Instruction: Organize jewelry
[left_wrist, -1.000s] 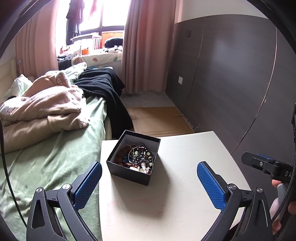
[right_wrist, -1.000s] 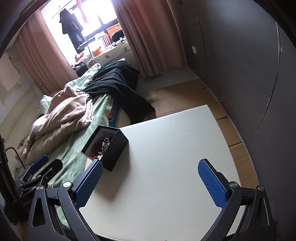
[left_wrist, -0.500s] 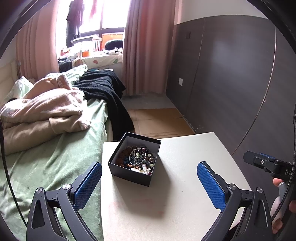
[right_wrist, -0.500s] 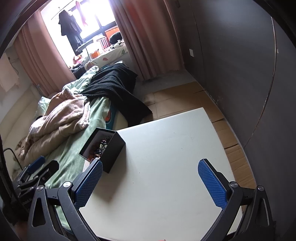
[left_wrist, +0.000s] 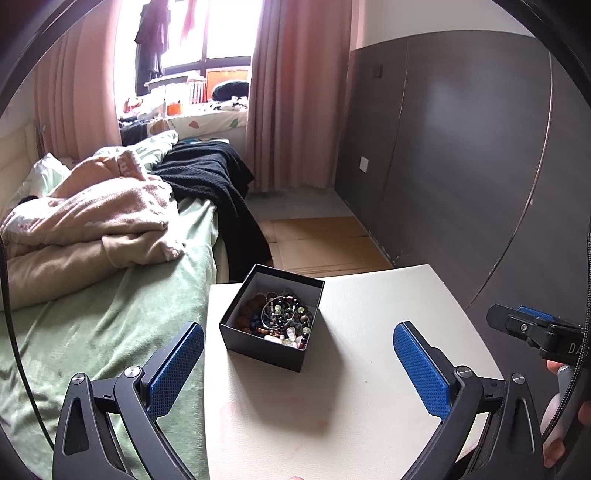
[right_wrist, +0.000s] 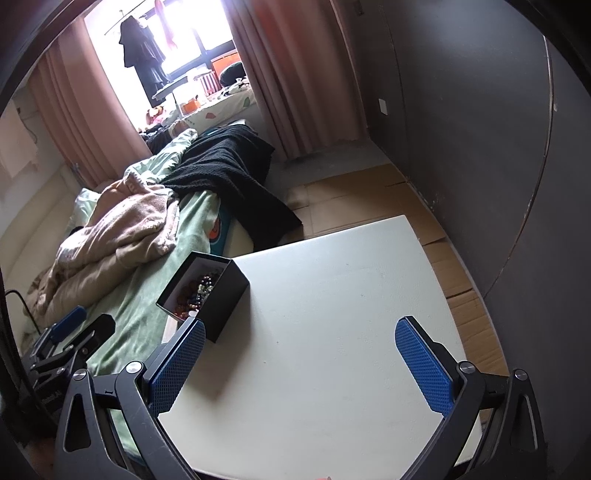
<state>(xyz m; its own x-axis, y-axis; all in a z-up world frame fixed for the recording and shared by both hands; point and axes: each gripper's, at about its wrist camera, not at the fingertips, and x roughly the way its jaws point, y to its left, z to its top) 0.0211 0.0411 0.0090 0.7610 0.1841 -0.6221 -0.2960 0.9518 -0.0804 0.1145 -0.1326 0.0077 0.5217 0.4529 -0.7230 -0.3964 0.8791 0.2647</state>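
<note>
On the white bench (left_wrist: 369, 369) stands one black box (left_wrist: 271, 317), open at the top, near the bench edge that runs along the bed (left_wrist: 110, 314). In the left wrist view it is at about 11 o'clock from the middle of the bench. All the jewelry (left_wrist: 280, 319) I can see lies inside it as one tangled heap of bead strings and thin rings. No piece lies on the bench outside the box.

The left gripper (left_wrist: 299, 373) is spread wide and holds nothing; the box sits ahead of it, between the lines of its two fingers. The right gripper (right_wrist: 301, 369) is also spread wide and empty, and for it the box is at about 10 o'clock, just beyond its left finger.

This scene fits two stages: the pieces are waiting to be taken out and sorted, or they were gathered into the box and the work is at its end. I cannot decide which one. If a piece must be lifted, I think it is better to pinch a single strand at the top of the heap and raise it slowly, with the other gripper steadying the box wall, because the strings may catch each other and the light box may slide.

Count: one box, one bench, two grippers. The separate pieces in the heap are too tangled to count.
</note>
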